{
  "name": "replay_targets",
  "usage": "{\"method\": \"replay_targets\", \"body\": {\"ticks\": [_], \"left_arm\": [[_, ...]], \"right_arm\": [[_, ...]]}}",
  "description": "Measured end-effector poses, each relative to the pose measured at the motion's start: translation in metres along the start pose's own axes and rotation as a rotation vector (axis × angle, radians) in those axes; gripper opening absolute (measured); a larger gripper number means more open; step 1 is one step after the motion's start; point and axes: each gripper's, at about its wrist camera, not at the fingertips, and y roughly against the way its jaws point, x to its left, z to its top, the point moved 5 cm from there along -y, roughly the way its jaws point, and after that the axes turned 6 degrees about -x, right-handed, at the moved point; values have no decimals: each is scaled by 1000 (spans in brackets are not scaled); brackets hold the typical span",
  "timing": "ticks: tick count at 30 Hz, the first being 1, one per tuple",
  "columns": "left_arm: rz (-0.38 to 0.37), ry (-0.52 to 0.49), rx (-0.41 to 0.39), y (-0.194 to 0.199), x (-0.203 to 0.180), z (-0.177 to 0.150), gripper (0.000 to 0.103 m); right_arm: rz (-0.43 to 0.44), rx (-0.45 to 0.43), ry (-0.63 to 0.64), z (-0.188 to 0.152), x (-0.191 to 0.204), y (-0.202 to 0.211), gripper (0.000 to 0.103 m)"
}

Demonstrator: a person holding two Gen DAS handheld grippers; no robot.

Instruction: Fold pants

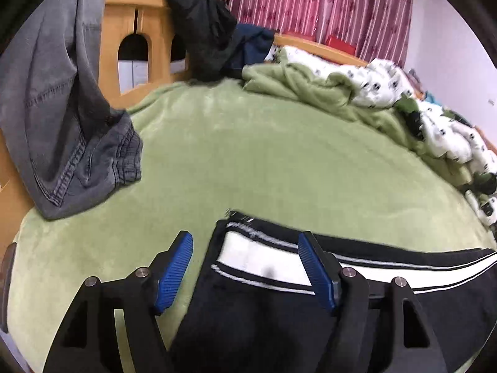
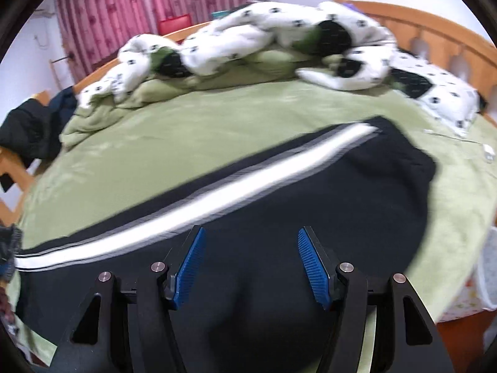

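While the black pants lie spread flat on the green bed sheet, both claws hang over them with nothing gripped. Left claw: blue pads apart, above the cuff end, where a white panel and thin stripes show; no pad touches cloth. Right claw: pads likewise apart, over plain black fabric below the long white side stripe, which runs diagonally up toward the far end. Farther left, grey jeans hang over the wooden bed frame, cuff resting on the sheet. Beyond, a dark jacket is draped on the frame. A rumpled white patterned duvet lies along the far side. Pink curtains behind. Both views motion-blurred.
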Motion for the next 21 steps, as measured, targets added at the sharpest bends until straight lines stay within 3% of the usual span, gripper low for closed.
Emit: {"method": "replay_targets", "body": {"ticks": [5,7,8,9,12,17,21], "left_arm": [[-51,134,104,-42,17,-6,66],[-101,195,166,-59,20,-8,39],[-85,189,166,-62,23,-9,22],[-95,197,141,-60,25,-7,16],[-116,259,111,-59,38,-8,14],[-60,130,96,-63,23,-15,15],[-68,141,104,-61,21,-15,15]], "right_arm": [[62,20,97,-2,66,-27,61],[73,24,171,-1,87,-39,61],[96,26,206,-1,97,-46,62],[118,25,225,0,102,-50,63],[146,9,279,3,111,-63,69],[192,6,344,14,117,-93,70],[215,33,476,21,134,-126,71]]}}
